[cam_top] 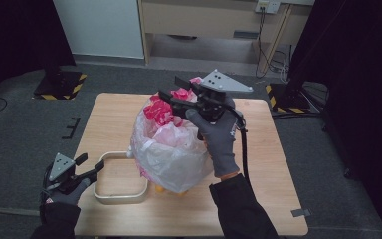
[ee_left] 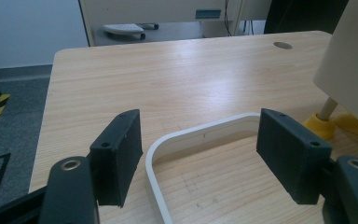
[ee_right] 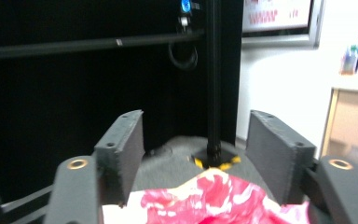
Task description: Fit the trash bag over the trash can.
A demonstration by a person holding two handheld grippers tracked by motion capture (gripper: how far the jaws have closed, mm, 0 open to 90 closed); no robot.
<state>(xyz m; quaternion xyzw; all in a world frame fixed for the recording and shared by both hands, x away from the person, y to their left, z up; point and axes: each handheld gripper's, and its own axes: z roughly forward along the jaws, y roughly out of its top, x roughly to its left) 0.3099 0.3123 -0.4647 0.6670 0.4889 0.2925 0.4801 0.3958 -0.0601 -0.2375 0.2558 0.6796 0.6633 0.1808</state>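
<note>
Nearest the person, at the table's front left edge, the left gripper (cam_top: 90, 166) sits low with its jaws spread wide. Between them lies one rounded corner of the pale wooden frame (cam_top: 122, 198), a loop lying flat on the table (cam_top: 268, 149); the pads stand clear of the frame's rim (ee_left: 200, 133) on both sides, so nothing is pinched.

Just right of the frame, mid-table, stands the plastic bag (cam_top: 171, 154), translucent white with pink and red showing through, its gathered top bunched upward. Yellow feet (ee_left: 319, 125) show on the wood under a pale body beside the frame.

Farther back, the right gripper (cam_top: 171, 94) hangs above the bag's top, held by a gloved hand (cam_top: 218, 137). Its jaws are spread wide, nothing clamped; the red-and-white plastic (ee_right: 214, 198) lies just below and between them, untouched by the pads.
</note>
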